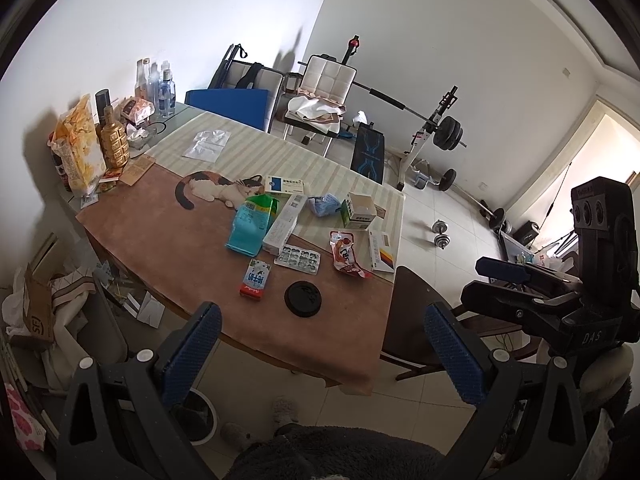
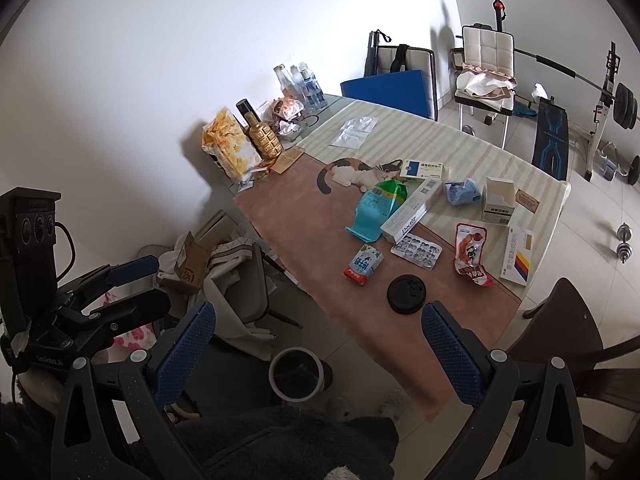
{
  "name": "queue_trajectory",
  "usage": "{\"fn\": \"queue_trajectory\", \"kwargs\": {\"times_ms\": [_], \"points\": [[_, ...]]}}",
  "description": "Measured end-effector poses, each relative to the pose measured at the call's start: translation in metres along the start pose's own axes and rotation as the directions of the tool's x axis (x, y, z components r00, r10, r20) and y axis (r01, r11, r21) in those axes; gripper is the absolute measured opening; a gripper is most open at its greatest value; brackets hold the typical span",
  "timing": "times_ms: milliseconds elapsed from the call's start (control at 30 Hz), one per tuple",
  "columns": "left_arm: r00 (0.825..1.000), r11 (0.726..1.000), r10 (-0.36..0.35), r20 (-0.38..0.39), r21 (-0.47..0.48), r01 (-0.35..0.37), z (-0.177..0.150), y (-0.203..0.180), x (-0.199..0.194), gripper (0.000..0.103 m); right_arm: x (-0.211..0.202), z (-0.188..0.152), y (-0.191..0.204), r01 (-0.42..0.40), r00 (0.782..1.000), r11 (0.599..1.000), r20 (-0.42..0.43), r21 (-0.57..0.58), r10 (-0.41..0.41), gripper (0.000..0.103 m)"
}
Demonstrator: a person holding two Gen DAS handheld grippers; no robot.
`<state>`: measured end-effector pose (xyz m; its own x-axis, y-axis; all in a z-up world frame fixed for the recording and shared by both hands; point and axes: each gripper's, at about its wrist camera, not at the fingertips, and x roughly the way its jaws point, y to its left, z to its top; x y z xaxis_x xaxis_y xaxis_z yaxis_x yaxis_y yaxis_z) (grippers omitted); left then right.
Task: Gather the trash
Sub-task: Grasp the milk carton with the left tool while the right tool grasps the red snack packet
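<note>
Trash, i.e. empty packets, boxes & a blister pack (image 2: pixel 416 250), lies mid tabletop (image 2: pixel 304 216), bin (image 2: pixel 296 372) on floor below. Left gripper (image 1: pixel 320 344) & right gripper (image 2: pixel 316 340) hover off the edge, jaws wide open, empty. Risk: thin blister pack slips from jaws, or drop misses bin.

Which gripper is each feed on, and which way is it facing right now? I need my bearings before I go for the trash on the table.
Left wrist: on the left gripper, open, looking down along its blue fingers at the table; the right gripper shows at the right edge.
Right wrist: on the right gripper, open, facing the same table and the bin below; the left gripper shows at left.
Shared: the black lid, blister pack and cat mat.
</note>
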<state>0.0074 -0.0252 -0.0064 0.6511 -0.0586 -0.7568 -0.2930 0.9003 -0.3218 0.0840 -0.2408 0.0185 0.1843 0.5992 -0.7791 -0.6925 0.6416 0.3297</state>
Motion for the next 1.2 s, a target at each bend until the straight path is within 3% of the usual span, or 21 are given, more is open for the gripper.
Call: {"fn": "queue_trajectory", "kwargs": {"times_ms": [500,600,700,800,900,1033,1133,1200], "points": [[1.0,1.0,-0.016,-0.006,0.004,0.016,-0.002,0.0,0.002,0.103,0.003,0.002,0.001,0.0,1.0,1.0,-0.003,0.006,0.0,0.103],[0.999,0.999,0.048,0.0,0.009,-0.048,-0.001,0.006,0.008,0.103,0.006,0.004,0.004,0.012,1.0,1.0,0.005,0.027,-0.012,0.103],[0.974,0.973,0.224,0.021,0.057,-0.225,0.002,0.01,0.028,0.103,0.011,0.007,-0.002,0.068,0.997,0.994,0.029,0.09,-0.07,0.103],[0.933,0.929,0.359,0.012,0.093,-0.359,0.009,0.02,0.074,0.103,0.028,0.009,-0.028,0.159,0.986,0.968,0.029,0.194,-0.167,0.103],[0.917,0.917,0.393,-0.067,0.098,-0.386,0.015,0.039,0.125,0.103,0.067,0.014,-0.072,0.256,0.966,0.924,-0.032,0.283,-0.258,0.103],[0.887,0.908,0.419,-0.194,0.115,-0.404,0.021,0.064,0.206,0.103,0.131,0.022,-0.136,0.344,0.938,0.877,-0.154,0.336,-0.309,0.103],[0.851,0.9,0.437,-0.292,0.137,-0.415,0.024,0.081,0.271,0.103,0.188,0.028,-0.194,0.407,0.908,0.842,-0.256,0.354,-0.332,0.103],[0.828,0.91,0.413,-0.379,0.14,-0.39,0.026,0.093,0.313,0.103,0.219,0.029,-0.227,0.429,0.893,0.825,-0.313,0.369,-0.324,0.103]]}}
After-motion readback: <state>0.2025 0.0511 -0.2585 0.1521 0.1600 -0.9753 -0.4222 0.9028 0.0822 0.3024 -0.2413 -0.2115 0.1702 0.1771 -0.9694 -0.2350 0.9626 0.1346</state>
